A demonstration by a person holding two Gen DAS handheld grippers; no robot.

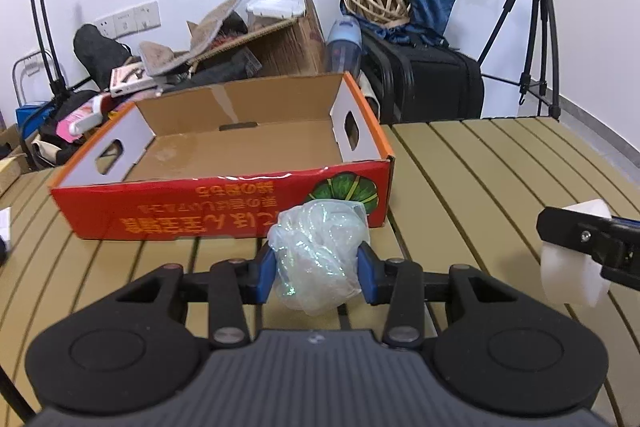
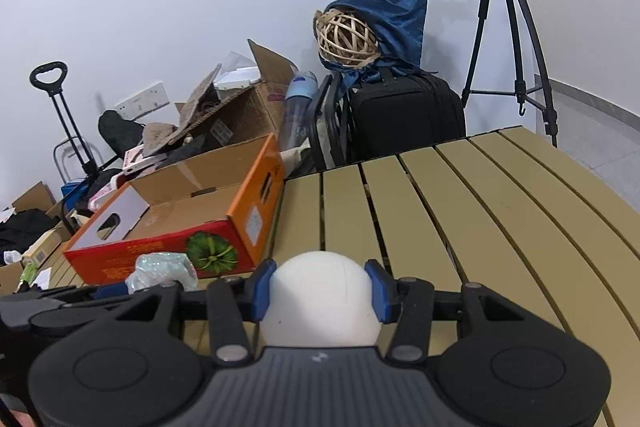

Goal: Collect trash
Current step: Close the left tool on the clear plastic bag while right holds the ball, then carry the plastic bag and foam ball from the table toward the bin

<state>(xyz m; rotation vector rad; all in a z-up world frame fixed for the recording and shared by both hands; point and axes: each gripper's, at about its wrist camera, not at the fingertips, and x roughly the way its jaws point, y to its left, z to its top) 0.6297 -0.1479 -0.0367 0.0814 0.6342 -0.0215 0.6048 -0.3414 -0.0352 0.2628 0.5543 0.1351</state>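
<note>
box (image 1: 224, 203) open-topped on slatted table (image 1: 480, 163), just ahead of both grippers | clutter, suitcase (image 1: 432, 83), tripod (image 1: 536, 27) behind | left gripper (image 1: 318, 267) pinching crumpled plastic bag (image 1: 318, 251) near box front | right gripper (image 2: 320, 291) clamped on white ball (image 2: 320, 303) above table

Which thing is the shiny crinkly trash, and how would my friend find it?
Find the red box with a green pumpkin picture on the slatted table. Just in front of it, the left tongs pinch a crumpled plastic bag between blue pads. It is clear and glittery, unlike the smooth white roll in the right tongs.
</note>
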